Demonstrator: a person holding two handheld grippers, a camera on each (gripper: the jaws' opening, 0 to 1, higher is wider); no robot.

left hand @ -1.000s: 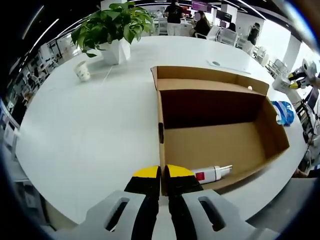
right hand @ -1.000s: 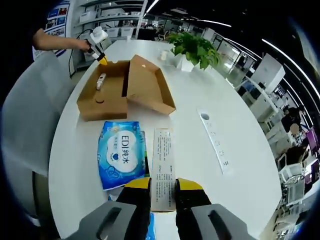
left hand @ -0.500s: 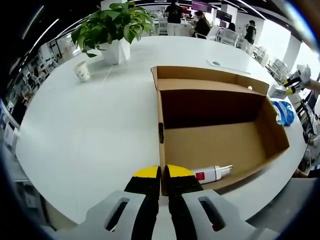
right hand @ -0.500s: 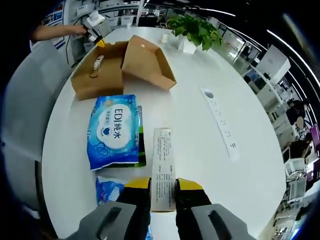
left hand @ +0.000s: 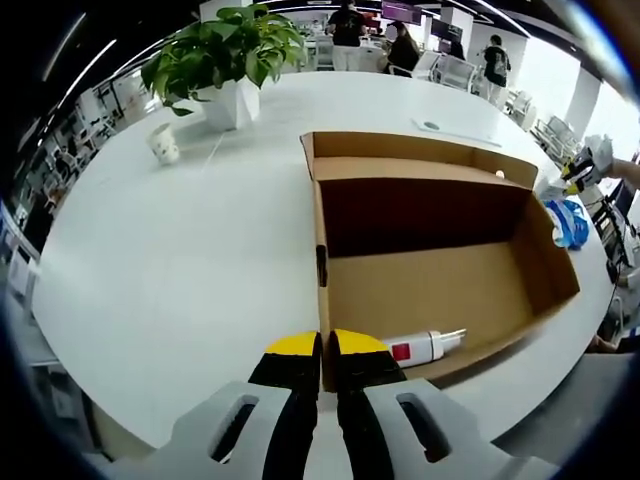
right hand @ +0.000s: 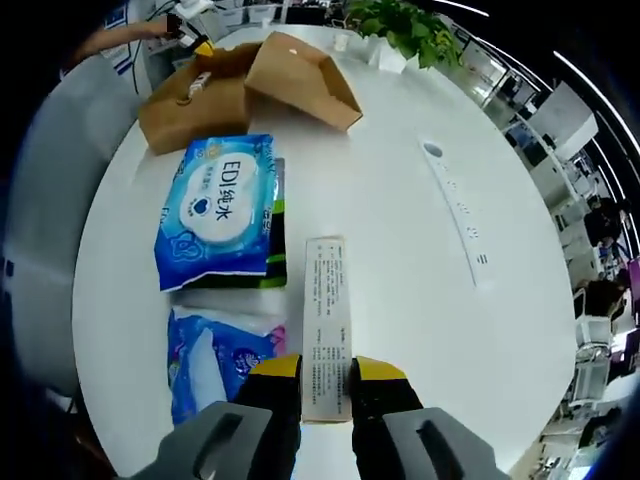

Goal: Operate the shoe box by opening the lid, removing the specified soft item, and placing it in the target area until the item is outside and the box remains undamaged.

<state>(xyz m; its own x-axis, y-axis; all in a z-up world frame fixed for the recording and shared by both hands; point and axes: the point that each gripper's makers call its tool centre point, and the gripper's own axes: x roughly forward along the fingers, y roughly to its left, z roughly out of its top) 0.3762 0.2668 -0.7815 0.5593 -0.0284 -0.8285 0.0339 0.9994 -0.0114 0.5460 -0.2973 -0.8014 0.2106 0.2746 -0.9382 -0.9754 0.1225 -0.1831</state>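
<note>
Left gripper view: left gripper is clenched on the near wall of the open box; a bottle lies inside at 5 o'clock. Pulling could tear the cardboard.

Right gripper view: right gripper grasps a long carton. Wipes pack lies at 10 o'clock on the white table, office behind.

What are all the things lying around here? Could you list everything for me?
Shoe box: one, brown cardboard, open on the table.
Bottle: one, white with red label, lying inside the box.
Potted plant: one, green, white pot, far side.
Cup: one, white, near the plant.
Wipes packs: two, blue, side by side.
Paper slip: one, white, printed, between the right jaws.
Table: one, white.
Left gripper: yellow-tipped, clamped on box wall.
Right gripper: yellow-tipped, on the slip.
</note>
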